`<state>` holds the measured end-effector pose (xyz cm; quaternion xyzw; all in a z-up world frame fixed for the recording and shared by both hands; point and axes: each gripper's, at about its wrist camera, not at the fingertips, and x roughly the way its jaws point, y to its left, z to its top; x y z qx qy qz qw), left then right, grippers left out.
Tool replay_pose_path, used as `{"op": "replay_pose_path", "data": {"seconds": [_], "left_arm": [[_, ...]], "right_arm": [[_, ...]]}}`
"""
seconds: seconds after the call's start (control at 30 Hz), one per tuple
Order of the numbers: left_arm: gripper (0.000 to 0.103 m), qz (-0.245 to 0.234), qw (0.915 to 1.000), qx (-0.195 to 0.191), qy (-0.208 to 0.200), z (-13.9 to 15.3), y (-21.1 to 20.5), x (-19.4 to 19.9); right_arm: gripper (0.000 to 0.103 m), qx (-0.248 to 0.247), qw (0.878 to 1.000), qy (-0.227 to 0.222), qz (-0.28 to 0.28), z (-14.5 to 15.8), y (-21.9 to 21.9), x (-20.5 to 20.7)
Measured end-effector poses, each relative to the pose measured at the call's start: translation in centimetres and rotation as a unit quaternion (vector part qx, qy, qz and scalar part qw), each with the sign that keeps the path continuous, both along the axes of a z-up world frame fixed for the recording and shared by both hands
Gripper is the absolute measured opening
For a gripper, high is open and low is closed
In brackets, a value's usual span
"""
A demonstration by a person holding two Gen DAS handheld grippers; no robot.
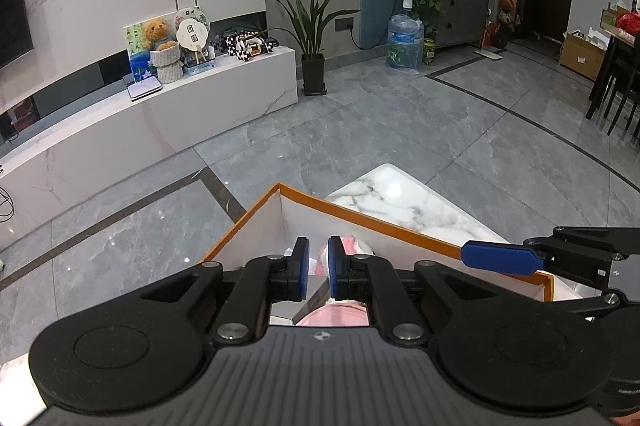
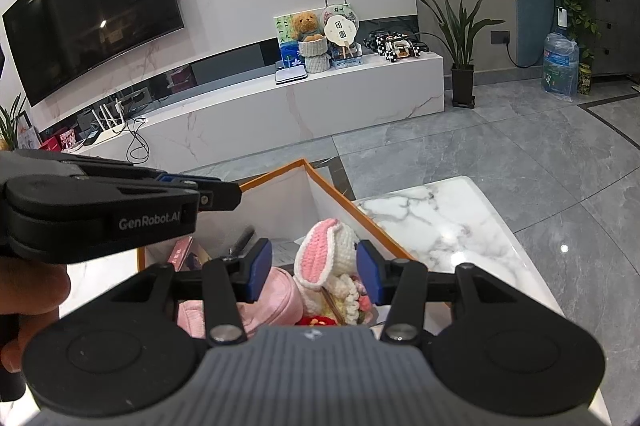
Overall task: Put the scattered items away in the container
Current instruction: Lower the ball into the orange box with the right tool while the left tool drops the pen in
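1. Marble table [image 2: 460,222] on grey tiled floor; orange-rimmed container [image 2: 320,181] stood at its left end.
2. Crocheted rabbit [image 2: 328,250] and pink pouch [image 2: 276,296] lodged inside container.
3. Left gripper [image 1: 318,268]: fingers pressed near together, empty. Right gripper [image 2: 314,272]: fingers spread astride rabbit, contact not confirmed.
4. Risk judged: rabbit's ear snagged on withdrawal, toy dragged out.
5. Lettering read: "GenRobot.AI".

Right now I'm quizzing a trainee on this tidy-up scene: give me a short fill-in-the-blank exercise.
1. The box has an ____ rim.
2. The crocheted bunny in the box has a ____ ear lining.
3. The box stands on a table with a white ____ top.
4. The right gripper hangs over the ____.

Missing words: orange; pink; marble; box
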<state>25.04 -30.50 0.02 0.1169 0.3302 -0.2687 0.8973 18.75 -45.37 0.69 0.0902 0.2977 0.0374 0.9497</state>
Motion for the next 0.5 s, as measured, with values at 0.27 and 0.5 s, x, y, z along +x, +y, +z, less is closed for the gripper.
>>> {"op": "replay_pose_path", "data": {"seconds": [0.27, 0.5], "left_arm": [[0.01, 0.0, 1.0, 0.003, 0.004, -0.31, -0.12, -0.17], [0.01, 0.002, 1.0, 0.005, 0.001, -0.36, -0.02, -0.37]], "right_arm": [[0.051, -0.001, 1.0, 0.0, 0.001, 0.11, 0.21, -0.06], [0.051, -0.002, 1.0, -0.003, 0.002, 0.3, 0.03, -0.07]]}}
